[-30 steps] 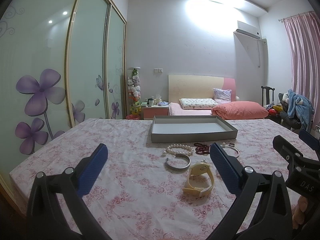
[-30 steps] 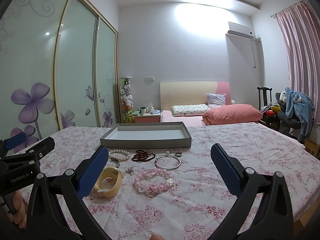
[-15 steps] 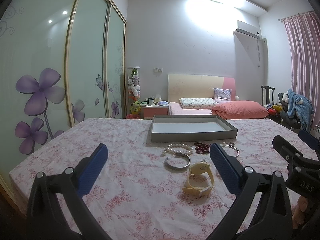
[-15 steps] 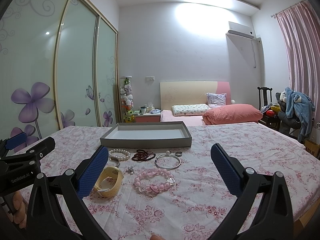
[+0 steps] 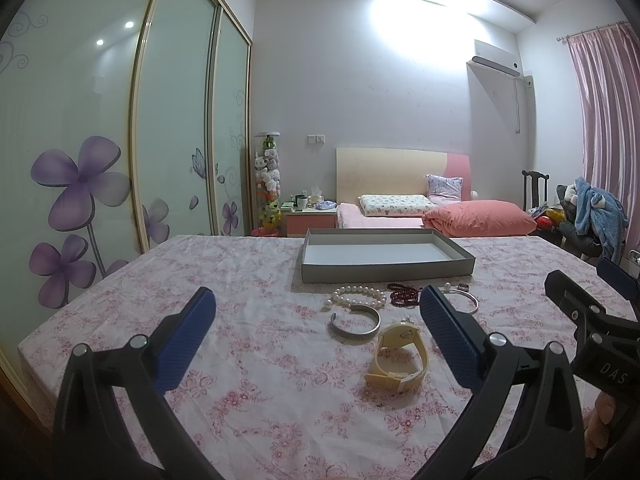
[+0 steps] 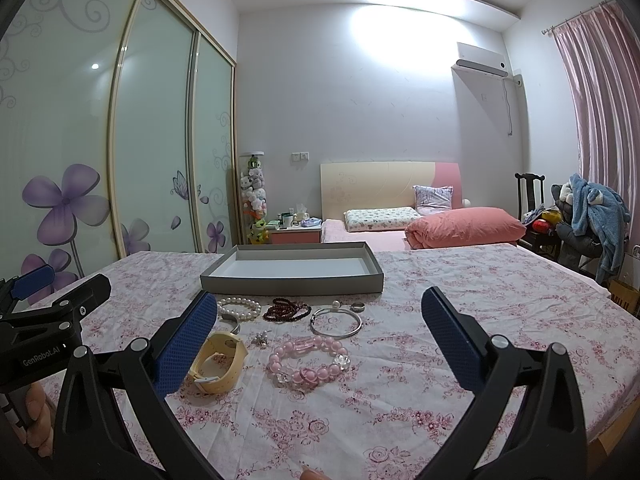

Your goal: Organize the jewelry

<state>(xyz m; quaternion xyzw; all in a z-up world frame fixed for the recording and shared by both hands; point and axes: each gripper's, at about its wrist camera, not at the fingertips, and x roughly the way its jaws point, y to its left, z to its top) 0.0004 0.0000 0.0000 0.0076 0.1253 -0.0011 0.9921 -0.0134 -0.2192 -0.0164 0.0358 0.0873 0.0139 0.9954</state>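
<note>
Nothing has shifted since a second ago: left gripper [image 5: 316, 312] and right gripper [image 6: 318, 318] hover with jaws spread wide, holding nothing. The grey tray [image 6: 288, 284] sits empty, the jewelry just before it on the tabletop [image 6: 500, 300]. Sorting hasn't begun, I'd say; the pink bead bracelet [image 6: 308, 364] looks nearest for the right.

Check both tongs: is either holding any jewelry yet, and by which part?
Nothing held. Left tongs and right tongs are open and empty; all jewelry lies on the tablecloth.
</note>
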